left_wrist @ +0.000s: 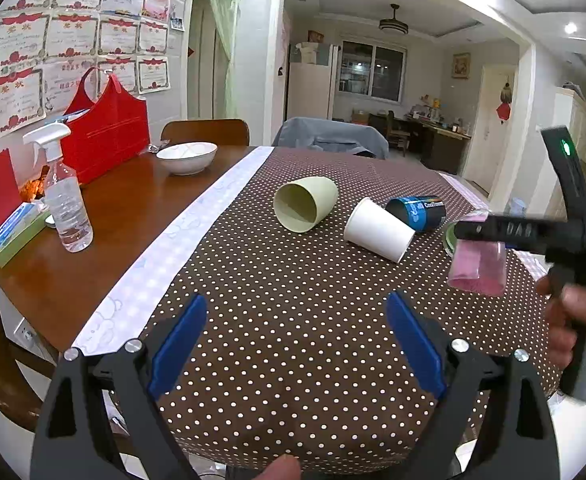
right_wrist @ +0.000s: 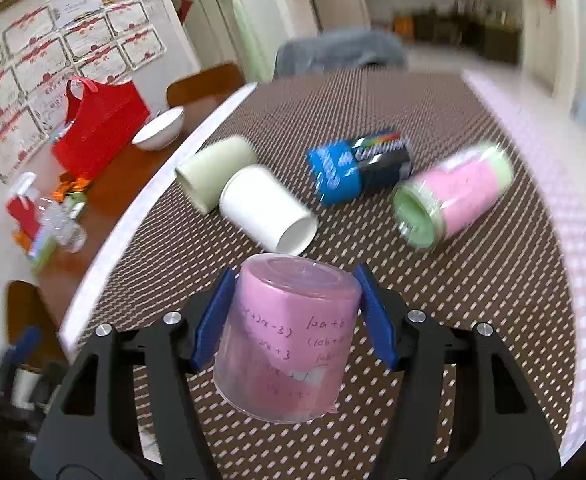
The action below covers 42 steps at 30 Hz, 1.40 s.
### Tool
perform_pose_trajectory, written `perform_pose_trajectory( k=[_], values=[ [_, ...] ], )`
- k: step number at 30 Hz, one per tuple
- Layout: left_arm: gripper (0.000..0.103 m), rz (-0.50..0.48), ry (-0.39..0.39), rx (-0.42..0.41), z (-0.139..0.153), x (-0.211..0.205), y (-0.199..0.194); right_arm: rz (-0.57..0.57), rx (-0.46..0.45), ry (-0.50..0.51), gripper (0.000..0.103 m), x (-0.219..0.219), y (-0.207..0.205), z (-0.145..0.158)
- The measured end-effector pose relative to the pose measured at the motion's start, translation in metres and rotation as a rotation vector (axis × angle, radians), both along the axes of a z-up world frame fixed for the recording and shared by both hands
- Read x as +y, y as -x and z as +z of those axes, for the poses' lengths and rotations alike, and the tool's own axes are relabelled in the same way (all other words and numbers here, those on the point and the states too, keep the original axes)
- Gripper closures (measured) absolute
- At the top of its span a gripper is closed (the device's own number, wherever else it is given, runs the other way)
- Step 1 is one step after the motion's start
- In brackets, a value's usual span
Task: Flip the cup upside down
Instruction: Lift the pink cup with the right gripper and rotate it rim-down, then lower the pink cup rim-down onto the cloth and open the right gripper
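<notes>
My right gripper (right_wrist: 293,316) is shut on a clear plastic cup with pink paper inside (right_wrist: 289,340), held base up and mouth down above the dotted tablecloth (right_wrist: 473,320). The same cup (left_wrist: 479,266) shows in the left wrist view at the right, gripped by the right gripper (left_wrist: 481,232). My left gripper (left_wrist: 293,344) is open and empty above the near edge of the cloth. Lying on their sides are a pale green cup (left_wrist: 305,204), a white paper cup (left_wrist: 377,230), a blue and black cup (left_wrist: 417,212) and a pink and green cup (right_wrist: 453,200).
A spray bottle (left_wrist: 67,200), a red bag (left_wrist: 105,136), a white bowl (left_wrist: 187,157) and a box of small items (left_wrist: 9,228) stand on the bare wooden table (left_wrist: 125,216) at left. Chairs stand at the far side.
</notes>
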<state>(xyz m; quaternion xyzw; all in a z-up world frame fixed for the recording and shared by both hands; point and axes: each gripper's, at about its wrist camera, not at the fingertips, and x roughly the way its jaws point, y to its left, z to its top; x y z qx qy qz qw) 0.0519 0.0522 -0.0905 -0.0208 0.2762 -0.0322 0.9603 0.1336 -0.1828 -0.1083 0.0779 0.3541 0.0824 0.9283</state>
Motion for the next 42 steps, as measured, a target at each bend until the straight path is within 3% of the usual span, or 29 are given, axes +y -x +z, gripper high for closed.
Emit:
perform_pose_trajectory(
  k=[3,8,14,19,23,26,31,42],
  values=[
    [0.014,0.006,0.003,-0.003,0.001,0.001,0.000,-0.017,-0.108,0.095,0.042,0.015,0.009,-0.010],
    [0.014,0.010,0.006,-0.005,0.001,0.002,-0.001,-0.039,-0.186,0.187,0.042,0.025,0.009,-0.024],
    [0.014,0.018,0.015,-0.009,0.001,0.006,-0.001,-0.063,-0.199,0.239,0.042,0.027,0.005,-0.033],
    [0.014,0.026,0.019,-0.010,0.001,0.008,-0.001,-0.048,-0.148,0.259,0.042,0.029,-0.001,-0.044],
    [0.014,0.028,0.018,-0.008,0.001,0.008,-0.002,-0.035,-0.115,0.229,0.040,0.028,0.004,-0.045],
    [0.014,0.026,0.015,-0.009,0.000,0.008,-0.002,-0.026,-0.092,0.171,0.022,0.023,0.010,-0.041],
    [0.014,0.021,0.017,-0.003,0.001,0.005,-0.001,-0.013,-0.085,0.061,0.007,0.013,0.020,-0.032],
    [0.014,-0.004,-0.005,-0.014,0.008,-0.012,0.007,-0.037,-0.079,-0.126,0.006,-0.011,0.046,0.003]
  ],
)
